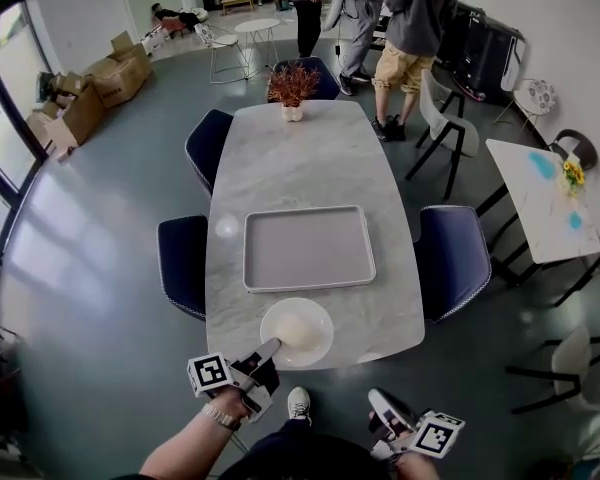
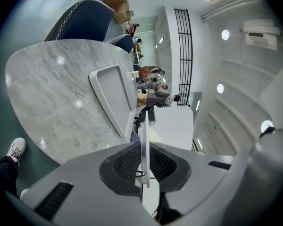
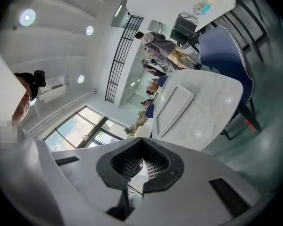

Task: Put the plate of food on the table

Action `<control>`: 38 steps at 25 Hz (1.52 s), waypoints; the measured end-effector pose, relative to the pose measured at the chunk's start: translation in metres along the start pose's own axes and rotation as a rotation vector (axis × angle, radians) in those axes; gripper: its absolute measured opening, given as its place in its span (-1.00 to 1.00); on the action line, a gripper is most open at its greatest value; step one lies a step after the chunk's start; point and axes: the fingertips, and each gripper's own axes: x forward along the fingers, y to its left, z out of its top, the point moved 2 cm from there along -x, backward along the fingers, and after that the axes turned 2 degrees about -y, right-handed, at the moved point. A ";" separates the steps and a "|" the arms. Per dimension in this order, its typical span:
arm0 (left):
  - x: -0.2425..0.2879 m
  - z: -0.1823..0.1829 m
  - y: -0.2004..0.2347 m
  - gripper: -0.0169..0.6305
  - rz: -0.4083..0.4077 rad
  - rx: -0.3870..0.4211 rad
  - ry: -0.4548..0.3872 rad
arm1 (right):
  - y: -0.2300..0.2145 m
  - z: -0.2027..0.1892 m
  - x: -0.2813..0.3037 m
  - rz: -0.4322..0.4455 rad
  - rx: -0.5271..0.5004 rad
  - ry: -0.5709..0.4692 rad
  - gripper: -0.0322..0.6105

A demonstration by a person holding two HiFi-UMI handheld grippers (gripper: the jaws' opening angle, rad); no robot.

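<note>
A white plate point(image 1: 320, 351) with a pale round bun point(image 1: 294, 328) on it is at the near edge of the marble table point(image 1: 310, 158), just in front of an empty grey tray point(image 1: 308, 248). My left gripper point(image 1: 268, 350) is shut on the plate's near-left rim. In the left gripper view the rim point(image 2: 144, 140) runs edge-on between the pads. My right gripper point(image 1: 380, 408) hangs below the table edge near my body, shut with nothing in it point(image 3: 140, 171). Whether the plate rests on the marble I cannot tell.
A dried plant in a small pot point(image 1: 293, 88) stands at the table's far end. Dark blue chairs flank the table at left point(image 1: 183, 263) and right point(image 1: 452, 258). A white side table point(image 1: 540, 198) is at right. People point(image 1: 415, 28) stand beyond the far end.
</note>
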 end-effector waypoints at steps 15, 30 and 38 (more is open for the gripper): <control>0.094 0.132 0.040 -0.84 0.028 -0.074 -0.140 | -0.007 0.010 0.012 -0.135 0.044 -0.161 -0.87; 0.153 0.176 0.086 -0.84 0.164 -0.130 -0.208 | -0.013 0.012 0.008 -0.211 0.094 -0.220 -0.87; 0.174 0.184 0.102 -0.84 0.272 -0.143 -0.214 | -0.012 0.012 0.001 -0.222 0.104 -0.242 -0.87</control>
